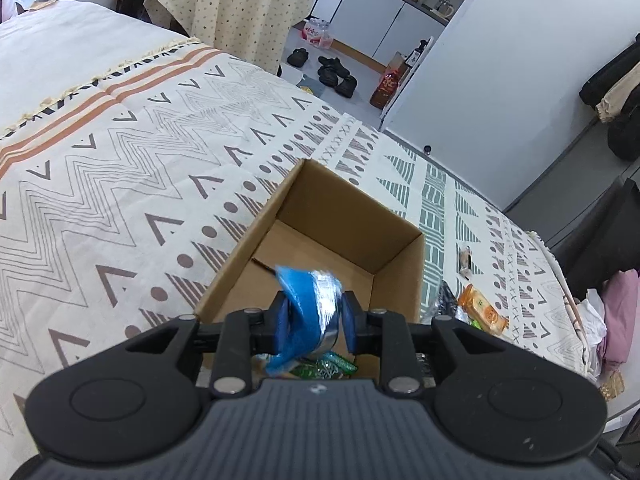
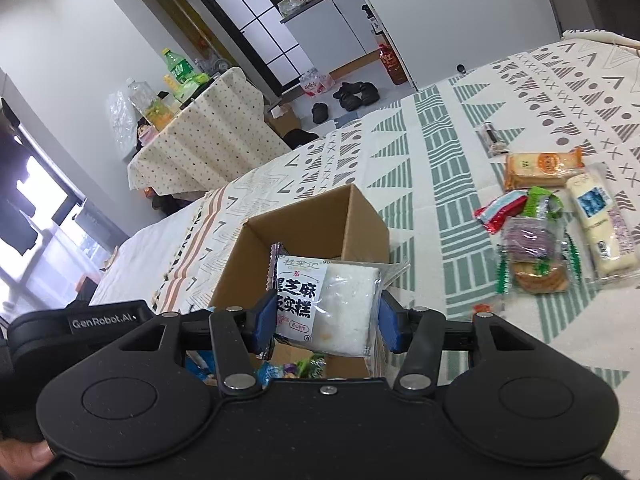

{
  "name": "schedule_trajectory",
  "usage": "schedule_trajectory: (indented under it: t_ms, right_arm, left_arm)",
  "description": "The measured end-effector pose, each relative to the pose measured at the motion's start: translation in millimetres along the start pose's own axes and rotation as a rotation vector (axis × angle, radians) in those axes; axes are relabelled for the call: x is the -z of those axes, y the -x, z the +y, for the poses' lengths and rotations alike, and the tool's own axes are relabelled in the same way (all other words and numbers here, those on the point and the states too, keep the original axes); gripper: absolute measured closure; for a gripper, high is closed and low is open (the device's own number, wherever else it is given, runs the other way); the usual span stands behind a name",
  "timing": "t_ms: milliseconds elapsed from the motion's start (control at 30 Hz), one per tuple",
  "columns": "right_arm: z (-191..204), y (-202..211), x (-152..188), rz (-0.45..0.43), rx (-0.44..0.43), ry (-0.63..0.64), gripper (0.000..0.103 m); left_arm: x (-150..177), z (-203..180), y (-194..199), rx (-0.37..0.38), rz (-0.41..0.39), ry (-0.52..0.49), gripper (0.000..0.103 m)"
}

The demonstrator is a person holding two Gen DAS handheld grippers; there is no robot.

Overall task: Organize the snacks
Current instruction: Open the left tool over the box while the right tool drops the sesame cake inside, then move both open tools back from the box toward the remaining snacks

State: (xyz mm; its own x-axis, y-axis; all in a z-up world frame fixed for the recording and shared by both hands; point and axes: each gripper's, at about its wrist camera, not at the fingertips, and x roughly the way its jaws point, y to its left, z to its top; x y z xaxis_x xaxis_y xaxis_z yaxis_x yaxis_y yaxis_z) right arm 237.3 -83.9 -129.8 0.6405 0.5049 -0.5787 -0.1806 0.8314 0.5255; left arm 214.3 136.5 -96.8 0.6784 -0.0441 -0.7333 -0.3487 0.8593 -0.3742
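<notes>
An open cardboard box [image 1: 394, 276] stands on the patterned bedspread; it also shows in the right wrist view [image 2: 360, 216]. My left gripper [image 1: 314, 320] is shut on a blue and silver snack wrapper [image 1: 308, 308], held over the near part of the box. My right gripper [image 2: 324, 314] is shut on a white rice-cake packet with black characters [image 2: 328, 304], held above the box's near edge. Several snack packets lie in the box bottom [image 1: 328, 368]. More snacks lie on the bed to the right: an orange packet [image 2: 540, 168], a long white packet [image 2: 600, 220], a red packet [image 2: 500, 208].
The other gripper's black body [image 2: 80, 320] sits at the left. A small dark-wrapped snack [image 2: 494, 138] lies farther back on the bed. A cloth-covered table with bottles [image 2: 200, 132] stands beyond the bed. Clothes are piled by the bed's right edge [image 1: 608, 312].
</notes>
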Motion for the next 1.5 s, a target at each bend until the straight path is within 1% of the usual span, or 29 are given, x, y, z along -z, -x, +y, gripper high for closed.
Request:
schedule_trajectory:
  t_ms: [100,167,233,300,367,400,533,667,733,800,900,967,1000,1133,1267,1333,1500]
  right_arm:
    - [7.5,-6.1,0.1,-0.002,-0.007,0.01,0.052]
    - [10.5,-9.8,0.6,0.001,-0.009,0.014,0.052]
    - [13.7,-13.9,-0.1,0.008,-0.01,0.018,0.052]
    - [16.1,-17.3,0.3,0.015,-0.011,0.02,0.052]
    - [20.0,-18.7,0.1,0.017,-0.014,0.032,0.049]
    - [21.3,-18.9,-0.3,0.019,-0.017,0.033,0.044]
    - [22.7,-13.2,-1.7,0.002,-0.021,0.034,0.04]
    - [19.7,-4.8,-2.2,0.004,-0.009,0.03,0.037]
    - [17.2,1.2,-1.5,0.004,0.005,0.033,0.03]
    - [15.2,8.2,-1.3,-0.005,0.031,0.045,0.026]
    - [10.9,17.3,-2.2,-0.011,0.07,0.06,0.024]
    - [8.9,22.4,-2.7,-0.012,0.097,0.072,0.024]
    - [8.3,25.3,-2.9,-0.013,0.111,0.081,0.024]
    - [4.6,36.6,-4.7,-0.009,0.141,0.105,0.017]
    - [-3.4,49.0,-8.6,-0.012,0.149,0.11,0.013]
    - [-9.0,57.1,-11.8,-0.023,0.16,0.118,0.008]
    - [-28.3,74.8,-19.9,-0.03,0.178,0.139,0.005]
  left_arm:
    - [-0.5,0.8,-1.8,-0.001,-0.001,-0.014,0.069]
    - [-0.9,3.3,-2.6,-0.003,0.003,-0.007,0.06]
    - [-0.6,5.7,-2.0,-0.006,0.004,-0.006,0.056]
    - [-0.5,7.6,-0.9,-0.012,0.006,-0.005,0.054]
    - [-0.6,9.9,0.5,-0.016,0.01,-0.001,0.048]
    - [-0.6,10.7,1.5,-0.02,0.012,0.0,0.046]
    - [0.3,12.9,5.3,-0.045,0.012,0.004,0.027]
    - [3.8,13.4,7.3,-0.075,0.028,0.008,0.019]
    - [6.4,12.1,8.8,-0.089,0.039,0.003,0.018]
    - [9.2,9.7,11.3,-0.095,0.037,-0.005,0.017]
    - [13.2,6.2,16.7,-0.099,0.03,-0.005,0.01]
    - [15.0,3.7,18.9,-0.1,0.026,-0.007,0.002]
    - [16.3,1.3,20.3,-0.102,0.025,-0.011,0.0]
    - [21.2,-6.3,25.7,-0.094,0.018,-0.01,0.0]
    - [26.6,-15.2,31.6,-0.081,0.004,-0.012,0.0]
    - [29.5,-20.3,34.0,-0.073,-0.003,-0.014,0.0]
    - [37.5,-34.4,37.2,-0.046,0.0,-0.022,0.0]
